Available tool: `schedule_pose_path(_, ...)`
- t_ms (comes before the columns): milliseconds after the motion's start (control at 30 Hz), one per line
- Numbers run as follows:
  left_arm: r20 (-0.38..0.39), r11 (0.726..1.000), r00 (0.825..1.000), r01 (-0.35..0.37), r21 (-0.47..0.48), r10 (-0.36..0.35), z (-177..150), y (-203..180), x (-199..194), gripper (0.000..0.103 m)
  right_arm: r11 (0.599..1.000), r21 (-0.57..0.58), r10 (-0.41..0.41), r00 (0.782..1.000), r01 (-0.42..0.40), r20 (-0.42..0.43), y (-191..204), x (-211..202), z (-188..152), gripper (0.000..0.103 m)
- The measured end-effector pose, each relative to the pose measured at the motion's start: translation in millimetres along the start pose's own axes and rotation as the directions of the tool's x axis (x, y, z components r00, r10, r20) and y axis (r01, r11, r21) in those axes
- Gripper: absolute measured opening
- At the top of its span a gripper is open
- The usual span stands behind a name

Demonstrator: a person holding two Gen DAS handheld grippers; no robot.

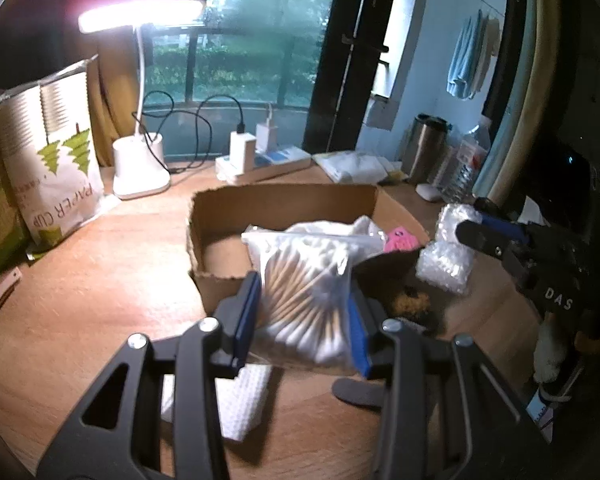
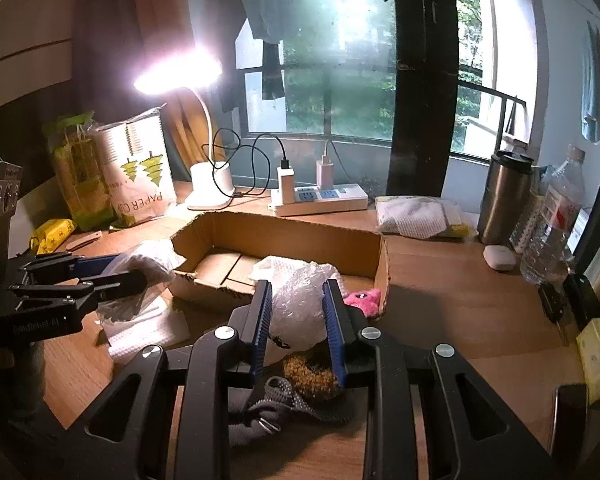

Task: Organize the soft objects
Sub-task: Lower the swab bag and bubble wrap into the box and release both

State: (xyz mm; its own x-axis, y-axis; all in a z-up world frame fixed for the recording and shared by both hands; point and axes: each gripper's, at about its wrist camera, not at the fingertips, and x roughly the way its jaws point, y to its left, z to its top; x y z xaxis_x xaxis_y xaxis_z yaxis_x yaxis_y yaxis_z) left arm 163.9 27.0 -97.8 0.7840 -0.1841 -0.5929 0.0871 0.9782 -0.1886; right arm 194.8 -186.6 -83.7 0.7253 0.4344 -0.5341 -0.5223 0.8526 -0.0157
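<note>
Left claw grips the cotton-swab bag: light, slippery film, so hold mid-bag. Right claw is clamped on the bubble wrap: squashy, weightless.

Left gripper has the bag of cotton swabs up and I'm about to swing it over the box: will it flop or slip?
The bag of cotton swabs probably stays fairly firm: packed sticks fill it between the left gripper pads. Its loose plastic top may flap. The smooth film could slip, so move gently toward the cardboard box.

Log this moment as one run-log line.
left gripper: shut on cotton swab bag | right gripper: shut on bubble wrap | cardboard box: pink plush toy inside
</note>
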Motion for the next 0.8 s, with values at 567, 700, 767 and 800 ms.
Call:
schedule_pose_path(567, 0.077, 0.999, 0.996, -0.034, -0.016, 0.035, 27.1, 20.6, 9.8, 0.041, 0.999, -0.03, 0.041, 0.999, -0.04, 0.013, 9.7, 22.0, 22.4, 0.028)
schedule_pose_path(700, 0.091, 0.999, 0.995, -0.038, -0.021, 0.04, 33.8, 27.5, 13.5, 0.041, 0.998, -0.046, 0.045, 0.999, -0.044, 0.018, 13.5, 28.6, 28.6, 0.028)
schedule_pose_path(767, 0.1, 0.999, 0.994, -0.04, -0.03, 0.043, 38.5, 31.5, 15.4, 0.041, 0.998, -0.053, 0.046, 0.999, -0.045, 0.022, 14.3, 32.3, 31.7, 0.028)
schedule_pose_path(800, 0.105, 0.999, 0.994, -0.04, -0.032, 0.043, 40.4, 32.9, 15.4, 0.041, 0.997, -0.054, 0.047, 0.999, -0.046, 0.024, 14.4, 34.0, 33.1, 0.028)
